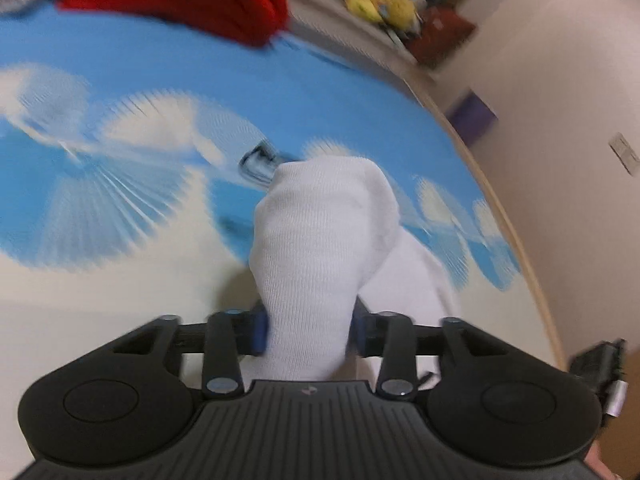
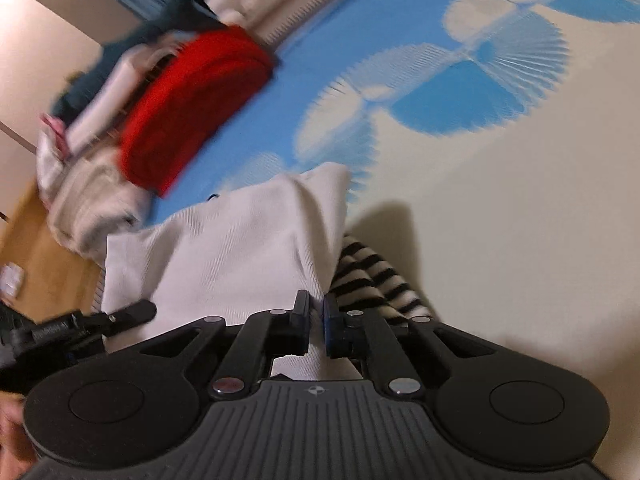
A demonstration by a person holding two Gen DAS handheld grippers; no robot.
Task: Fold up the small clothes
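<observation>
Left gripper (image 1: 308, 330) held low over the table (image 1: 168, 92), fingers pointing out across its blue-and-white fan-patterned cover; the jaws are clamped on a white sock (image 1: 316, 240), which bulges up between the blue pads. Right gripper (image 2: 316, 326) also low, tilted, its jaws nearly together and pinching a fold of the same white sock (image 2: 224, 248) (thin fabric, pads almost meeting).

Count: one white sock in hand, one black-and-white striped sock (image 2: 376, 280), one folded red garment (image 2: 192, 104), one heap of pale and dark clothes (image 2: 100, 128) behind the red one.

White sock: long axis runs away from the left gripper toward the table's far side, with its rounded end farthest out, lifted off the cover. The striped sock lies on the cover just beside the right gripper's fingers, partly under the white fabric. Red garment sits near the table's far edge.

Both views motion-blurred.
</observation>
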